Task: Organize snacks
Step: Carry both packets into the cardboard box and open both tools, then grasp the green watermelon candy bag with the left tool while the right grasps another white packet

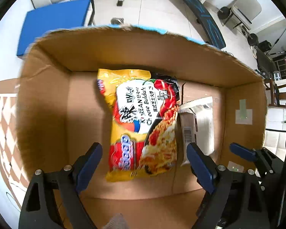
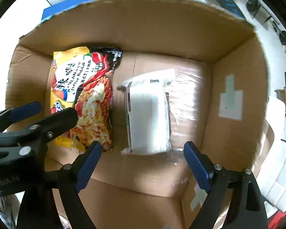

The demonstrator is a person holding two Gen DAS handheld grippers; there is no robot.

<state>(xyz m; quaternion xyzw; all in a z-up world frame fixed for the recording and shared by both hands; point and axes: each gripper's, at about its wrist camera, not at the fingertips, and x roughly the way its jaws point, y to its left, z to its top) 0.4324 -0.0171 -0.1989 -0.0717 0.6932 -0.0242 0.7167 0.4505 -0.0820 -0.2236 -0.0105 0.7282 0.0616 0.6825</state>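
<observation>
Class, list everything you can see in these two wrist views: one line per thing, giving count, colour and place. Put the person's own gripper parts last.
cardboard box: one, brown, open-topped, under both grippers.
noodle packet: one, yellow, red and black, flat on the box floor, left side.
white packet: one, white with a dark edge strip, on the box floor, right of the noodle packet.
blue mat: one, blue, on the floor beyond the box.
exercise bench: one, black, far side of the room.
left gripper: one, black with blue pads, open, empty, above the noodle packet.
right gripper: one, same colours, open, empty, above the white packet.
</observation>
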